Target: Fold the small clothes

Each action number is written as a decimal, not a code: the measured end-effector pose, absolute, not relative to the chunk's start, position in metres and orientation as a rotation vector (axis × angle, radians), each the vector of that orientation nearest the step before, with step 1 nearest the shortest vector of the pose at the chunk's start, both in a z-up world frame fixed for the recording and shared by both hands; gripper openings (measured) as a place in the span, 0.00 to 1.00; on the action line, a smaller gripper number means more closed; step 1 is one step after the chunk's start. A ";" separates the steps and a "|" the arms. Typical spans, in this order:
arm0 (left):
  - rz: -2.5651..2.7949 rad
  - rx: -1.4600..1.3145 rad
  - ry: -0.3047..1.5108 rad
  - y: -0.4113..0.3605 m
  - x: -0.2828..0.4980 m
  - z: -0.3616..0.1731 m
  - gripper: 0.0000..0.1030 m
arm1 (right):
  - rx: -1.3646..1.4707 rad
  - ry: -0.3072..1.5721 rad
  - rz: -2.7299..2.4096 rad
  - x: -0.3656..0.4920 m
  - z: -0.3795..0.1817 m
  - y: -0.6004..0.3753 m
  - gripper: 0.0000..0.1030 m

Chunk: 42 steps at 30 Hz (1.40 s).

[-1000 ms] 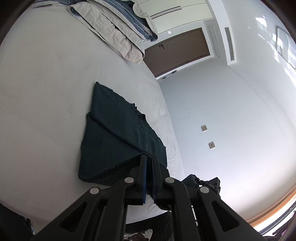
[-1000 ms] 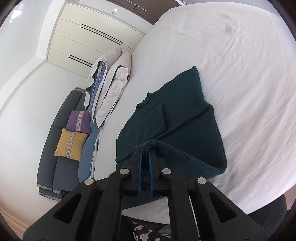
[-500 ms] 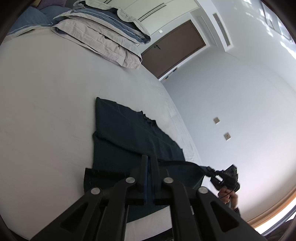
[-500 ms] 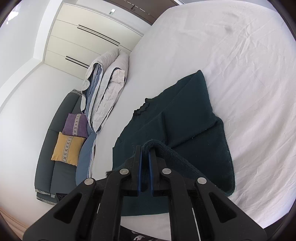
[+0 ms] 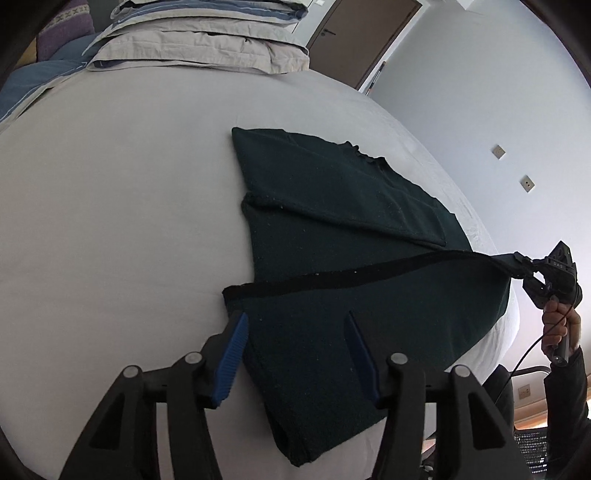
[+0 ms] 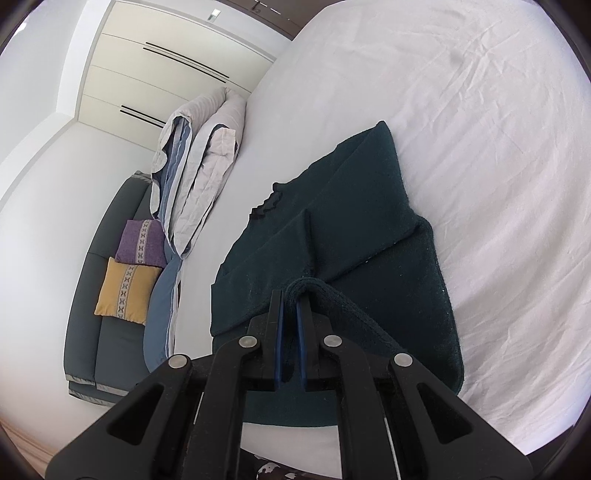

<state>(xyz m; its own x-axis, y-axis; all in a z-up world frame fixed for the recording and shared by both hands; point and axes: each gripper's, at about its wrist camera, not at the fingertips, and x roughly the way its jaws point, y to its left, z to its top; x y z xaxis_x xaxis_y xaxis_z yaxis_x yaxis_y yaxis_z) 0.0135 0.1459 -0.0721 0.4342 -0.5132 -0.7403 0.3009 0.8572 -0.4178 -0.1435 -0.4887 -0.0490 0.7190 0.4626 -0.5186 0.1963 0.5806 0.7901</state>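
Note:
A dark green knitted garment [image 5: 343,236] lies on the white bed [image 5: 129,206], its sleeves folded in and its lower part folded up over the body. My left gripper [image 5: 295,323] is open, blue pads spread over the garment's near left part, holding nothing. My right gripper [image 6: 290,299] is shut on the garment's hem [image 6: 317,291] and holds that corner lifted. In the left wrist view the right gripper [image 5: 532,273] pulls the hem edge taut at the right, off the bed's side.
Folded grey and blue bedding [image 5: 199,40] lies at the head of the bed, and shows in the right wrist view [image 6: 199,162]. A dark sofa [image 6: 96,295] with a purple and a yellow cushion stands beyond. A brown door [image 5: 365,33] is at the back.
My left gripper has opened and let go of the hem corner, which now lies on the garment. Both grippers carried the hem forward over the body; the right still holds its corner.

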 end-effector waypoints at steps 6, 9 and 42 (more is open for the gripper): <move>-0.363 -0.242 1.035 0.156 0.017 -0.077 0.40 | 0.956 0.790 0.173 -0.145 -0.052 -0.487 0.05; -0.346 -0.301 1.020 0.169 0.014 -0.075 0.58 | 0.956 0.794 0.173 -0.143 -0.055 -0.486 0.05; -0.352 -0.130 0.923 0.142 0.013 -0.056 0.53 | 0.843 0.804 0.139 -0.127 -0.064 -0.476 0.05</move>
